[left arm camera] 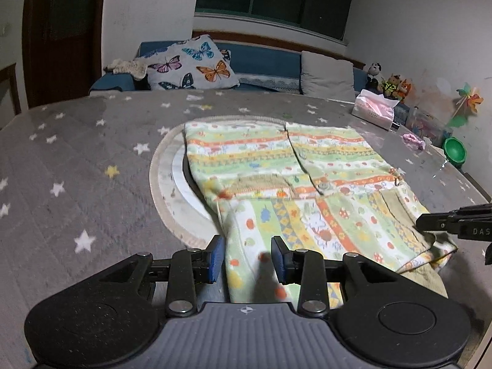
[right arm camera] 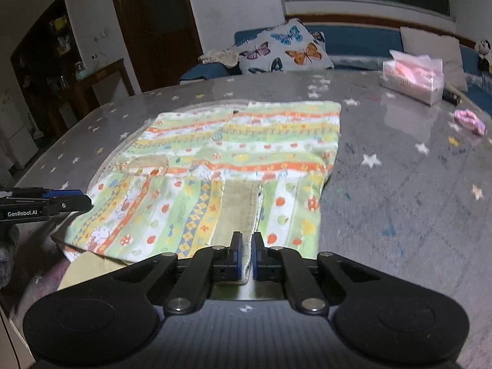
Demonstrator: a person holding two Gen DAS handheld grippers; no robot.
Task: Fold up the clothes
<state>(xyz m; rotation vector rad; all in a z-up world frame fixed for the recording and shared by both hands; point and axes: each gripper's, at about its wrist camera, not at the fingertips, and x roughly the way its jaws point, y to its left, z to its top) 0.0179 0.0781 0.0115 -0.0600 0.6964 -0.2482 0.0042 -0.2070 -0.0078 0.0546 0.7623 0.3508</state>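
A child's garment (left arm camera: 286,178) with green, orange and yellow stripes lies flat on the grey star-patterned table; it also shows in the right wrist view (right arm camera: 233,160). My left gripper (left arm camera: 247,256) is open, its blue pads on either side of the garment's near left part, which lies between them. My right gripper (right arm camera: 246,253) is shut on the garment's olive cuff (right arm camera: 243,209) at the near edge. The right gripper shows at the right edge of the left wrist view (left arm camera: 430,220), and the left gripper at the left edge of the right wrist view (right arm camera: 83,201).
A round white mat (left arm camera: 172,178) lies under the garment. A tissue box (right arm camera: 413,80), a pink scrunchie (right arm camera: 469,121) and a green bowl (left arm camera: 455,150) sit at the far right. A sofa with a butterfly pillow (left arm camera: 193,64) stands behind the table.
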